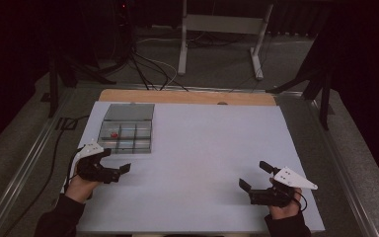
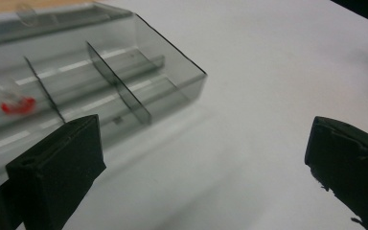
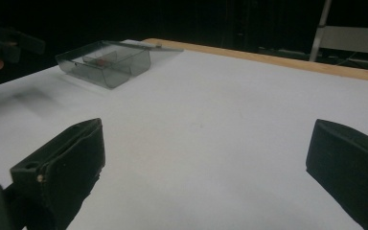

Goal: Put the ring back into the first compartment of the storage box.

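High view: left tongs [image 1: 113, 160] apart, near-left on desk [image 1: 202, 148], just near of smoky compartment box [image 1: 127, 129]; right tongs [image 1: 254, 175] apart, near-right, well apart from box.
Left gripper view: box [image 2: 124, 72] far-left, red piece [image 2: 17, 105] in a compartment.
Right gripper view: box [image 3: 106, 61] far-left.

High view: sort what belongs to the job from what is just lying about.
Part of the job:
- compartment box, lid open
- red piece in one compartment
- left gripper, open
- right gripper, open

Just lying about:
- metal frame beyond the table
- floor cables
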`<state>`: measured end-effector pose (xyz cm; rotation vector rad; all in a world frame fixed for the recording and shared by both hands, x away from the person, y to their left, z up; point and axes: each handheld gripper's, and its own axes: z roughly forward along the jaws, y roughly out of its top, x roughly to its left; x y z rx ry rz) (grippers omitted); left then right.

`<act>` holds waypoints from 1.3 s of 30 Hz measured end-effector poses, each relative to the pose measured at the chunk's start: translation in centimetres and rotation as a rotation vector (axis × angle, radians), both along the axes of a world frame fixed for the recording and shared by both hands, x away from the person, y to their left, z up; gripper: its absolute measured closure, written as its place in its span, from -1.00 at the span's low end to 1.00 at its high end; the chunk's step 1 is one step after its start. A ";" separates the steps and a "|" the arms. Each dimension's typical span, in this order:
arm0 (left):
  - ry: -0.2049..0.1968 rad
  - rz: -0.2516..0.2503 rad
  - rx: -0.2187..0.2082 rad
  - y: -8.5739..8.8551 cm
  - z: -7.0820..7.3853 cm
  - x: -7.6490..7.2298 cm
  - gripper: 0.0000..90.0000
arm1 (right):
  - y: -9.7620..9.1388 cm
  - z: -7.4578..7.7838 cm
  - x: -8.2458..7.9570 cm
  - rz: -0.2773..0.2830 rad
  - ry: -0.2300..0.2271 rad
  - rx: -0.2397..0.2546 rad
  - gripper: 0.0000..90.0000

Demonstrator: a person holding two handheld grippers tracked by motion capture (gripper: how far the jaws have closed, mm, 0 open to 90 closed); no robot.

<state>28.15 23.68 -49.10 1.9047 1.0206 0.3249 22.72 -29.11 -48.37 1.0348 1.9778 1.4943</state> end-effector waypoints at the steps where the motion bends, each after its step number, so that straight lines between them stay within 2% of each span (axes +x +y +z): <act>1: 0.003 -0.004 0.001 -0.1 -0.3 -0.3 -0.99 | 0.0 0.0 0.0 0.000 0.000 -0.001 -1.00; 6: 0.010 -0.039 0.011 -0.6 -1.6 -1.6 -0.99 | 0.1 0.0 -0.1 0.001 0.000 0.000 -1.00; 10: 0.002 -0.062 0.039 -0.9 -2.3 -2.6 -0.99 | 0.0 0.0 0.0 0.000 0.003 0.002 -1.00; 17: -0.046 -0.081 0.065 -1.0 -3.1 -3.9 -0.99 | 0.0 0.0 0.0 0.002 -0.001 -0.006 -1.00; 20: -0.027 -0.083 0.044 -0.7 -3.4 -3.9 -0.99 | 0.0 0.0 0.0 0.003 0.001 -0.006 -1.00; 23: -0.010 -0.094 0.047 -0.6 -3.7 -3.7 -0.99 | 0.1 -0.1 0.0 0.007 0.004 -0.007 -1.00; 28: -0.016 -0.108 0.042 -0.7 -3.7 -3.8 -0.99 | 0.1 -0.2 0.1 0.012 0.005 -0.012 -1.00; 33: -0.015 -0.128 0.055 -0.9 -3.7 -4.1 -0.99 | 0.3 -0.2 0.0 0.017 0.008 -0.016 -1.00; 39: -0.012 -0.129 0.050 -1.0 -3.8 -4.0 -0.99 | 0.3 -0.3 0.1 0.019 0.013 -0.015 -1.00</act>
